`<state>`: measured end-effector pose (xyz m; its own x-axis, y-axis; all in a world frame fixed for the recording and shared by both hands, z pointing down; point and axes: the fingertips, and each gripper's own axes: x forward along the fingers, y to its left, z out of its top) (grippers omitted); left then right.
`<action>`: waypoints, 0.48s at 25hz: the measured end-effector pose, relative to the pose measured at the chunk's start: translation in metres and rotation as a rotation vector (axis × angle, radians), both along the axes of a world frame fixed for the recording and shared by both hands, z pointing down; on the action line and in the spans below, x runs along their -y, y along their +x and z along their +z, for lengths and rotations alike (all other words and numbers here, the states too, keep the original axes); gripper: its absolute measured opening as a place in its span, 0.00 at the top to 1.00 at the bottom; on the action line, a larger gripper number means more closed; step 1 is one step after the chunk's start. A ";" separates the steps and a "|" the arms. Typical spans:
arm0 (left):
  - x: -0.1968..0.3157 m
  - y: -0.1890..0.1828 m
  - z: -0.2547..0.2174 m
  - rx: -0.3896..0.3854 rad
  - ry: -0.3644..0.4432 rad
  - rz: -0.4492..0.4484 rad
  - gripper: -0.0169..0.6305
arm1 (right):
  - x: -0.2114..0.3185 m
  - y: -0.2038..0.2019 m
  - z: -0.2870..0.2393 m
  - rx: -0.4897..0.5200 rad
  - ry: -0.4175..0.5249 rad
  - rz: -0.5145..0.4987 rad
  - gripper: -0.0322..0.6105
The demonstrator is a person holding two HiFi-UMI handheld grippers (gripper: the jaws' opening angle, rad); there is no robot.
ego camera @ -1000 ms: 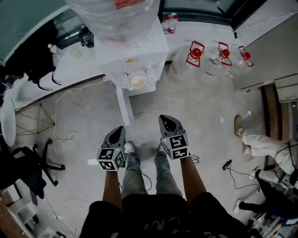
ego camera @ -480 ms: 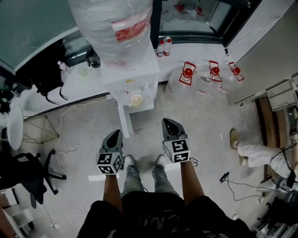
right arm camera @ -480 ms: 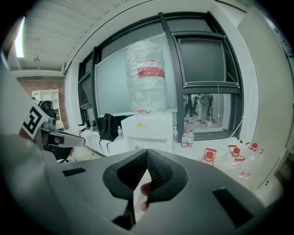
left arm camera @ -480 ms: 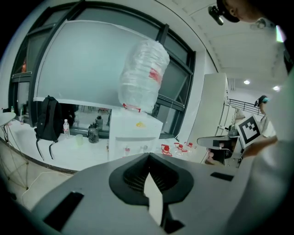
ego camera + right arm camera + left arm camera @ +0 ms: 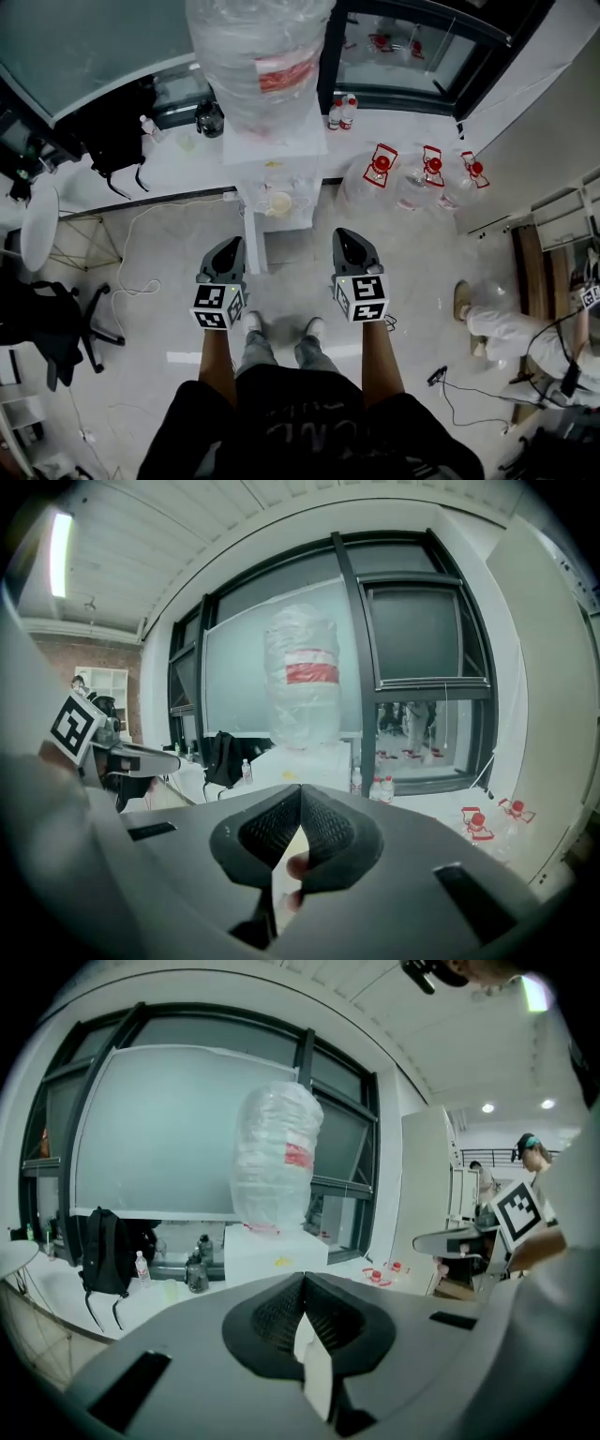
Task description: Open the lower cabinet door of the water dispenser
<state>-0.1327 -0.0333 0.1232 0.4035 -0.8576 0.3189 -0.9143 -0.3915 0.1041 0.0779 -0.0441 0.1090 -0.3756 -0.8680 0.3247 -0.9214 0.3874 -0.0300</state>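
The white water dispenser (image 5: 274,157) stands ahead of me against a low ledge, topped by a big plastic-wrapped bottle (image 5: 260,54). From above, its lower cabinet front (image 5: 251,236) shows only as a narrow white strip. My left gripper (image 5: 230,247) and right gripper (image 5: 345,236) hover side by side in front of the dispenser, well short of it, both shut and empty. The left gripper view shows the bottle (image 5: 276,1159) past the closed left gripper (image 5: 302,1281). In the right gripper view the bottle (image 5: 305,679) rises above the closed right gripper (image 5: 300,794).
Three clear water jugs with red caps (image 5: 424,178) lie right of the dispenser. A black backpack (image 5: 114,141) and small bottles (image 5: 343,111) sit on the ledge. An office chair (image 5: 49,323) is at left, a seated person (image 5: 511,330) at right, and cables trail across the floor.
Both grippers have risen together, still shut. The head view has tilted up, so the dispenser looks smaller and more of the window shows.
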 end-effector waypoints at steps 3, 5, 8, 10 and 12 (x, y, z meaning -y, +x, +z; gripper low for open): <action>0.001 -0.004 -0.024 -0.056 0.038 -0.037 0.95 | -0.001 0.002 -0.015 0.004 0.027 -0.010 0.93; 0.000 -0.005 -0.037 -0.041 0.059 -0.040 0.95 | -0.002 0.004 -0.025 0.001 0.044 -0.015 0.93; -0.004 -0.005 -0.053 -0.037 0.087 -0.049 0.95 | -0.003 0.010 -0.039 -0.007 0.068 -0.024 0.93; -0.007 -0.006 -0.063 -0.028 0.105 -0.057 0.95 | -0.004 0.013 -0.047 -0.011 0.084 -0.028 0.93; -0.007 -0.006 -0.073 -0.026 0.122 -0.063 0.95 | -0.003 0.016 -0.057 -0.011 0.102 -0.031 0.93</action>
